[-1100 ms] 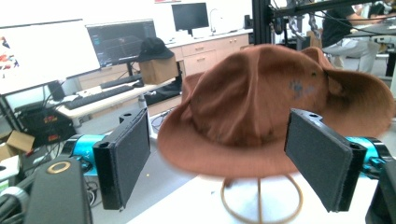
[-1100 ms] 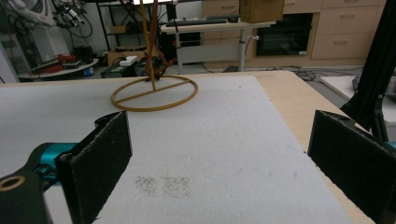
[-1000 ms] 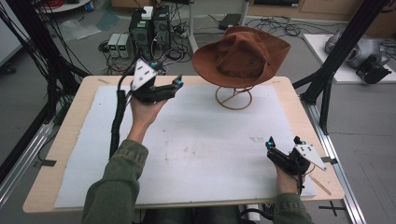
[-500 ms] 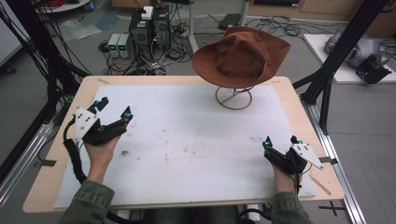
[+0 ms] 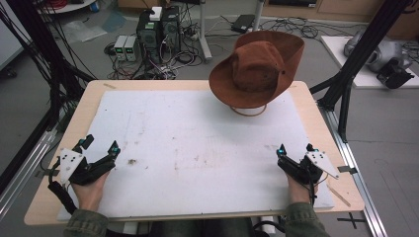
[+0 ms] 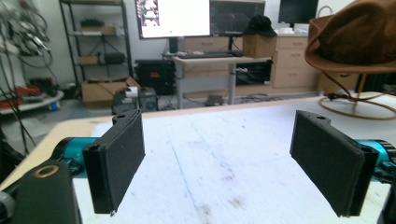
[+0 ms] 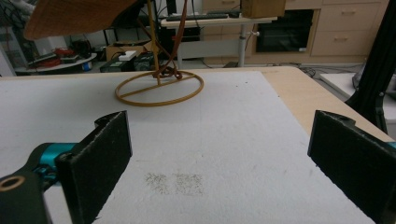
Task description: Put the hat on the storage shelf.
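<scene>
White tabletop [image 5: 197,143]: a brown hat [image 5: 257,69] sits on its wire stand [image 7: 159,88] at one o'clock, apparently placed. Left claw [image 5: 101,148] at eight o'clock and right claw [image 5: 295,149] at four o'clock rest released, empty, well apart from it.

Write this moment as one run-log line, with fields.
left gripper: open, empty | right gripper: open, empty | hat: on wire stand, untouched | table: both grippers near front edge

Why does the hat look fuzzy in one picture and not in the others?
In the left gripper view the brown hat sits far off at the edge, so it looks soft. In the high view it is sharper, with its shadow on the white mat. In the right gripper view its wire stand looks clear.
</scene>
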The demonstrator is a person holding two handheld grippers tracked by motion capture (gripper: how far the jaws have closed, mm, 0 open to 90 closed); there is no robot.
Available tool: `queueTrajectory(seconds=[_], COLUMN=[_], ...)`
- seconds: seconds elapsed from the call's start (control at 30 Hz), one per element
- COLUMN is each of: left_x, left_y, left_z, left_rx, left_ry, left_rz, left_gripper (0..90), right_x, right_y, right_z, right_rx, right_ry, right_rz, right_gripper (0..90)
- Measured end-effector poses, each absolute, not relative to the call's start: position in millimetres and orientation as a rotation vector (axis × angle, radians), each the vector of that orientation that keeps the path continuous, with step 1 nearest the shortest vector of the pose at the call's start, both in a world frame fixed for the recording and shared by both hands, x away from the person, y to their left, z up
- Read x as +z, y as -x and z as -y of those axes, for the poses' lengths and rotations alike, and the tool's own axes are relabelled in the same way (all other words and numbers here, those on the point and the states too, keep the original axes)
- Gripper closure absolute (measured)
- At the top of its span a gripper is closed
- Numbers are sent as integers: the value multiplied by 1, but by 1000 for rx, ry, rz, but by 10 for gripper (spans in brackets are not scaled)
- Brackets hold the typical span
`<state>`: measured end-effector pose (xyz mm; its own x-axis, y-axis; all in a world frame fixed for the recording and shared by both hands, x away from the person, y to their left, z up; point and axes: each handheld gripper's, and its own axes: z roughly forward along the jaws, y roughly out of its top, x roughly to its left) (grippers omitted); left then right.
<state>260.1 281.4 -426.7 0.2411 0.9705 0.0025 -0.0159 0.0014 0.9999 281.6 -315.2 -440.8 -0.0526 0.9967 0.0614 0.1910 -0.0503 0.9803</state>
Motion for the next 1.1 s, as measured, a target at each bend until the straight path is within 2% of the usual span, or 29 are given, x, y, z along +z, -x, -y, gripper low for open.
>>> queueTrajectory(seconds=[0.3,1.1], left_x=[-440,-441], left_y=[-253,-251], left_z=[-285,-288], left_rx=[1015,1002], left_ry=[-1311,-1279], left_rz=[-1043,-1046], left_gripper=[172,170], right_x=[-442,-445], right_y=[-284,-282], right_z=[312,313], right_rx=[1197,1185], right_ry=[-1361,-1383], right_rz=[-1373,-1388], right_gripper=[54,54])
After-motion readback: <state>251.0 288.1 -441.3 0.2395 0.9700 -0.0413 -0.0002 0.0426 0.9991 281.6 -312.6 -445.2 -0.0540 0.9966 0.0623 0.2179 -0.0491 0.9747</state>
